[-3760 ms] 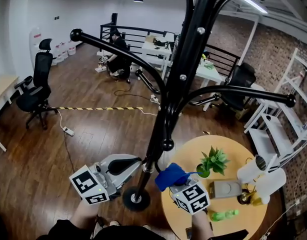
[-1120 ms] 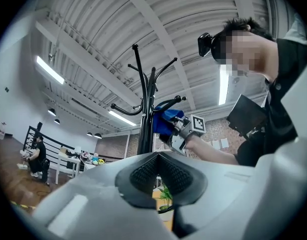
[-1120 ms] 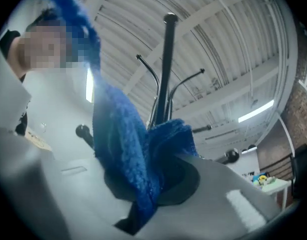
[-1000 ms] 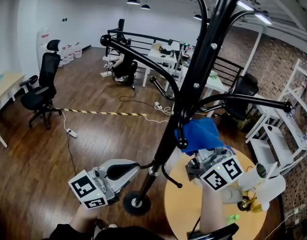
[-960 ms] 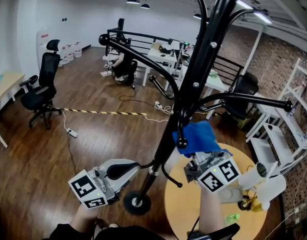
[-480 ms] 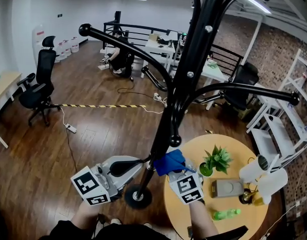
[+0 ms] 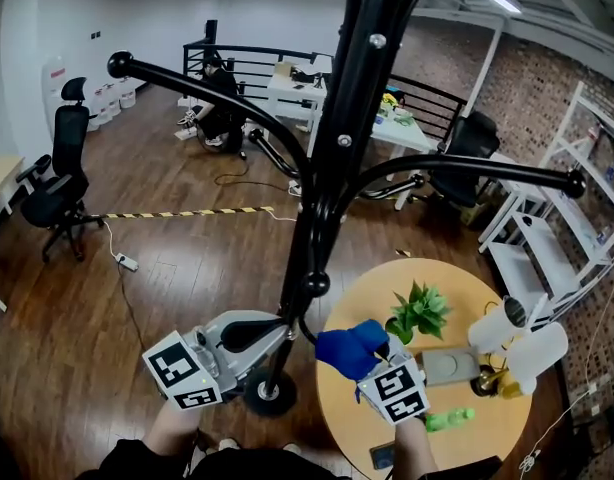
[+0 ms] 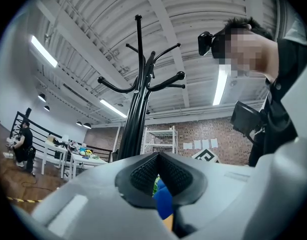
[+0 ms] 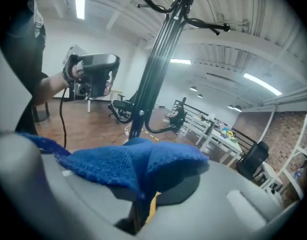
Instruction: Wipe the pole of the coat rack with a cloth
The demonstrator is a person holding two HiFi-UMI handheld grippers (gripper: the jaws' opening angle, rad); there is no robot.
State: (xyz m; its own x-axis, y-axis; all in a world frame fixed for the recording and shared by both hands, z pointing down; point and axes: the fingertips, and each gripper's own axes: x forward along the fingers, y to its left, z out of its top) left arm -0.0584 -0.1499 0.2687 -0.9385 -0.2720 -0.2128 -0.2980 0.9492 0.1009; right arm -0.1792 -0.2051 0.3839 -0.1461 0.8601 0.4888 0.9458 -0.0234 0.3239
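The left gripper (image 8: pixel 158 159) sits lowest and nearest, its jaws pressed together at the tips with nothing between them; the blue that shows through the gap below the tips lies further off. In the head view it points at the low part of the pole (image 7: pixel 309 230), just above the base (image 7: pixel 270 395). I cannot tell whether it touches the pole.

The right gripper (image 7: pixel 375 366) is pinching the cloth (image 9: pixel 128 166), which drapes over both jaws in a loose fold. It hangs over the left edge of the table (image 7: pixel 342 426).

The pole stands to the left of the cloth, near it but seemingly apart, with the left gripper on its other side. Its long axis runs upright from the base to the hooks overhead, so I judge the wipe must travel along that line. The right gripper carries the cloth, so it is the one to close the gap, moving left.

Further along the table are a plant (image 7: pixel 417 313) near its middle and a bottle (image 7: pixel 447 420) towards its near edge. Beyond, across the wooden floor, a chair (image 7: pixel 52 183) stands well apart at the left.
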